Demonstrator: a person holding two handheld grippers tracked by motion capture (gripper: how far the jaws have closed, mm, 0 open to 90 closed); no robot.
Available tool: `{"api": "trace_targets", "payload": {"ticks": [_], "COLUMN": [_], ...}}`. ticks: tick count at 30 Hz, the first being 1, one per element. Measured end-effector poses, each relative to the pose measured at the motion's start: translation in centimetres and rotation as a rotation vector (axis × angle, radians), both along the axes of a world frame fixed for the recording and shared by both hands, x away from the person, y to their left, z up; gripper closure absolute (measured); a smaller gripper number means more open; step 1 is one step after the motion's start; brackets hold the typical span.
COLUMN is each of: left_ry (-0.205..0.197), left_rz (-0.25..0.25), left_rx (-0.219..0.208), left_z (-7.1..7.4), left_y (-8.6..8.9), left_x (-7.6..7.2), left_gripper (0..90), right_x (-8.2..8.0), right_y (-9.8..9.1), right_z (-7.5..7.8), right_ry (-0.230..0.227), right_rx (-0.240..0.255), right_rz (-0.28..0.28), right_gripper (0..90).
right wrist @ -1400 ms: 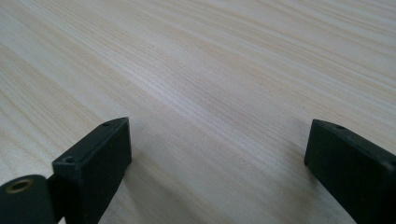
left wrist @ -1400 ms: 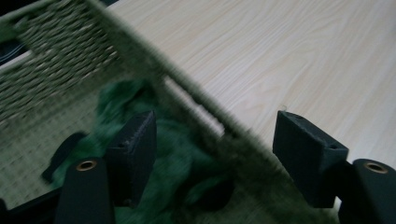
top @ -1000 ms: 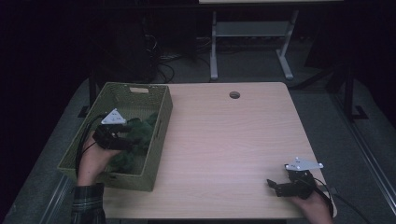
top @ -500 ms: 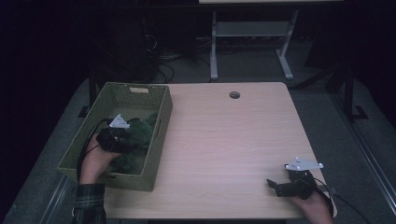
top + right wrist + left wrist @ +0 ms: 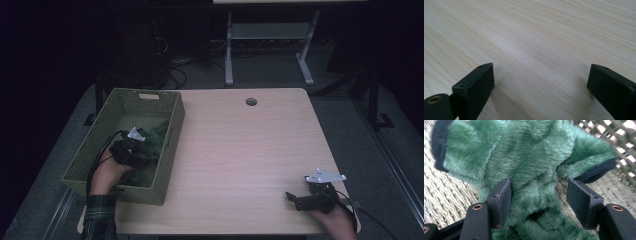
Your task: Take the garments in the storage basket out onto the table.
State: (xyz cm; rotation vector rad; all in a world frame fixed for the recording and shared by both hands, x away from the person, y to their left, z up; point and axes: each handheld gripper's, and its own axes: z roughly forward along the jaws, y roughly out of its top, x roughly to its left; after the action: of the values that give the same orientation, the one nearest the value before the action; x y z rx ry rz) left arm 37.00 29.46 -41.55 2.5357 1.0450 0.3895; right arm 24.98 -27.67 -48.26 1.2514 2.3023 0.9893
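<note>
Green fleece cloth (image 5: 534, 170): a furry green piece with dark trim at its edges, lying bunched on the floor of the basket, toward the basket's right wall and near end.
Left gripper (image 5: 539, 200): down inside the basket with the cloth; its jaws have just been opening a little and stand apart around a fold of the fleece. The left jaw touches the fur, while the right jaw stands clear of it with the woven floor showing in the gap.
Left hand (image 5: 107, 172): reaches in over the basket's near wall, a plaid sleeve at the wrist.
Basket (image 5: 125, 100): a woven olive-green box on the table's left edge, its long side running from the near edge toward the far edge.
Right gripper (image 5: 540, 82): low over bare wood near the table's near right corner, jaws wide apart with nothing between them.
Table (image 5: 240, 150): light wood, with a small round hole near the middle of its far edge.
</note>
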Motion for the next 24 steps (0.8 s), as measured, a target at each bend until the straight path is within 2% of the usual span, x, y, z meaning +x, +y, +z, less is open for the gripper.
{"api": "trace_targets", "payload": {"ticks": [2,8,19,22,24], "left_ry": [0.017,0.046,0.129,0.128,0.112], "left_rz": [0.007,0.035,0.072,0.092,0.102], "left_rx": [0.023,0.036,0.006,-0.013,-0.039], "left_z": [-0.3,-0.7,-0.6,-0.2,0.2], "left_y": [-0.1,-0.1,0.2,0.3,0.5], "left_x": [0.1,0.3,0.4,0.4,0.3], "left_gripper": [36.2,37.9,70.6,73.6,74.5], "right_x": [0.0,0.0,0.0,0.0,0.0], "right_y": [0.0,0.0,0.0,0.0,0.0], "right_z": [0.0,0.0,0.0,0.0,0.0], "right_ry": [0.000,0.000,0.000,0.000,0.000], "right_rx": [0.000,0.000,0.000,0.000,0.000], "right_rz": [0.000,0.000,0.000,0.000,0.000], "right_gripper": [6.7,6.7,6.7,6.7,6.7]}}
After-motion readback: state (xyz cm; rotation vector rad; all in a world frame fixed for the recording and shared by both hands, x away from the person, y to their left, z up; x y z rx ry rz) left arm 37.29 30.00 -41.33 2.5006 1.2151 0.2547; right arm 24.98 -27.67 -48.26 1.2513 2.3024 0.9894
